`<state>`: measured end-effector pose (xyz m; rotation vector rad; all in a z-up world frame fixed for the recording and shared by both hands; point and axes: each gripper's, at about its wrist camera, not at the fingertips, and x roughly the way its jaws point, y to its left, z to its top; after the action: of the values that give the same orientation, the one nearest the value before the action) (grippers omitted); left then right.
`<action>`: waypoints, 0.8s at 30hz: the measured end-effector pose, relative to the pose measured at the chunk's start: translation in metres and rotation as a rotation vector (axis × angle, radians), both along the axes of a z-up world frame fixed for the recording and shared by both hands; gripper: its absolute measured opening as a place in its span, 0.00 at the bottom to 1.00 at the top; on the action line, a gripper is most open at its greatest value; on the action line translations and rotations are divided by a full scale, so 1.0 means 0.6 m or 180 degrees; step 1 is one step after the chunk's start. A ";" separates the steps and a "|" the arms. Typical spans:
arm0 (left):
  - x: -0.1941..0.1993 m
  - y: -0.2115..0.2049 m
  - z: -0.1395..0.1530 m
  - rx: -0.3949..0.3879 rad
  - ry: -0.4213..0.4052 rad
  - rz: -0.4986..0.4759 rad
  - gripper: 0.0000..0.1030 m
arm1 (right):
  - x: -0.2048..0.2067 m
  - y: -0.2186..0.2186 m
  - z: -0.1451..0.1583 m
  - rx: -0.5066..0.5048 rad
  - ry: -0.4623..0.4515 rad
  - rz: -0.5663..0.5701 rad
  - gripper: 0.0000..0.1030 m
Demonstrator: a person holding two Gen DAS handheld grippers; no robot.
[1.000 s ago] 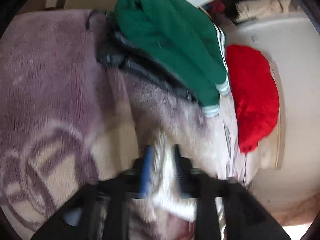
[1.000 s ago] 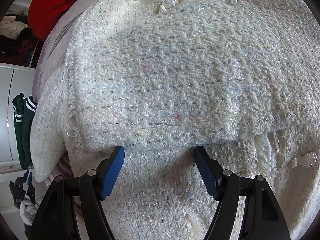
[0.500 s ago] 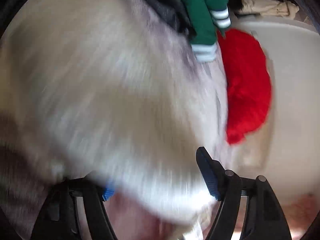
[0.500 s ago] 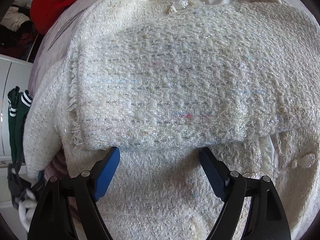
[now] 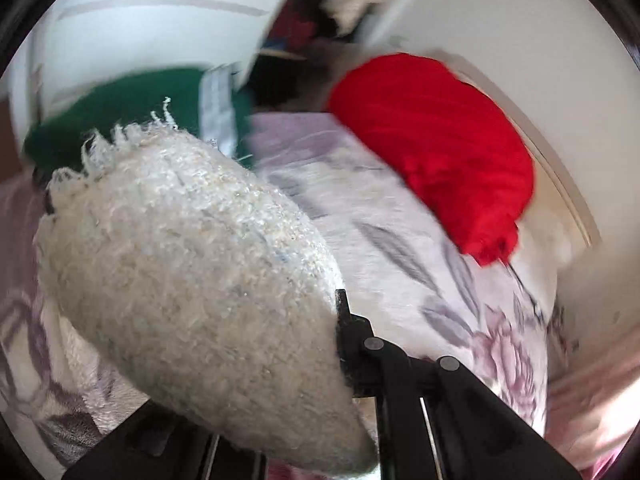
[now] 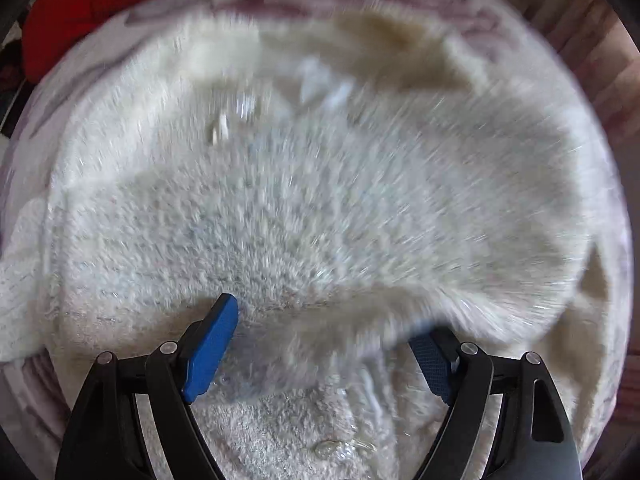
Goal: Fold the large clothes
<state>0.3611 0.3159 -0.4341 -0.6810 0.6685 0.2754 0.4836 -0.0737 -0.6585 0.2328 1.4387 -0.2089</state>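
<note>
Two fisheye views from hand-held grippers working over a bed.

Left wrist view: a thick fold of a cream tweed jacket (image 5: 192, 292), nubbly with a frayed fringe along its far edge, fills the near left of the frame and drapes over the left gripper (image 5: 280, 368). Only the right finger (image 5: 344, 340) shows, black, with the cloth lying against its inner side; the other finger is buried under the fabric, so I cannot tell whether the tongs are clamped or apart. Beneath lies a pale lilac bedspread (image 5: 400, 248) printed with grey leaves and flowers. Far left, a green garment (image 5: 132, 112) with white-striped cuffs lies just behind the jacket's fringe. Far right, a red garment (image 5: 436, 140) sits heaped on the bedspread's edge. A white cupboard (image 5: 160, 32) stands behind, blurred.

Right wrist view: the jacket (image 6: 300, 208) covers almost the whole frame, spread on the bedspread (image 6: 40, 128), with a folded layer whose near edge hangs just over the right gripper (image 6: 320, 344). Its blue-padded fingers (image 6: 210, 344) stand wide apart, holding nothing, and the fold's edge covers the tip of the right-hand one. The picture is motion-blurred. The red garment (image 6: 88, 4) shows at far left.
</note>
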 end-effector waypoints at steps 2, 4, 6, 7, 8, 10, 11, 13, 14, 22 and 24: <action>0.032 -0.059 0.032 0.0090 -0.0077 -0.0264 0.05 | -0.010 -0.027 -0.015 0.0577 0.0062 -0.0229 0.82; 0.053 -0.142 0.068 0.0241 -0.0106 -0.0585 0.05 | -0.025 -0.055 0.000 0.0890 -0.0056 -0.0365 0.82; 0.068 -0.223 0.091 0.0331 -0.0145 -0.0902 0.05 | -0.054 -0.095 0.022 0.1140 -0.0184 -0.0565 0.82; 0.082 -0.297 0.102 0.0404 -0.0124 -0.1165 0.05 | -0.073 -0.120 0.032 0.1212 -0.0226 -0.0693 0.82; 0.090 -0.352 0.104 0.0390 -0.0127 -0.1360 0.05 | -0.093 -0.147 0.040 0.1268 -0.0267 -0.0830 0.82; 0.114 -0.471 0.090 0.0364 0.0016 -0.1748 0.05 | -0.122 -0.204 0.047 0.1334 -0.0309 -0.1042 0.82; 0.126 -0.527 0.076 0.0347 0.0096 -0.1935 0.05 | -0.138 -0.235 0.049 0.1347 -0.0320 -0.1152 0.82; 0.139 -0.629 0.044 0.0363 0.0247 -0.2223 0.05 | -0.136 -0.311 0.063 0.1256 -0.0359 -0.1307 0.82; 0.146 -0.687 0.019 0.0355 0.0369 -0.2411 0.06 | -0.135 -0.349 0.070 0.1192 -0.0361 -0.1371 0.82; 0.124 -0.875 -0.118 0.0576 0.1335 -0.2932 0.30 | -0.216 -0.550 0.087 0.1129 -0.0400 -0.1766 0.82; 0.114 -0.863 -0.104 0.0385 0.1221 -0.3031 0.63 | -0.230 -0.571 0.088 0.1156 -0.0429 -0.1783 0.82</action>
<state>0.4295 -0.2021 -0.4964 -0.1359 1.2536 -0.4463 0.3458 -0.4166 -0.6058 0.9336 1.2429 -0.3780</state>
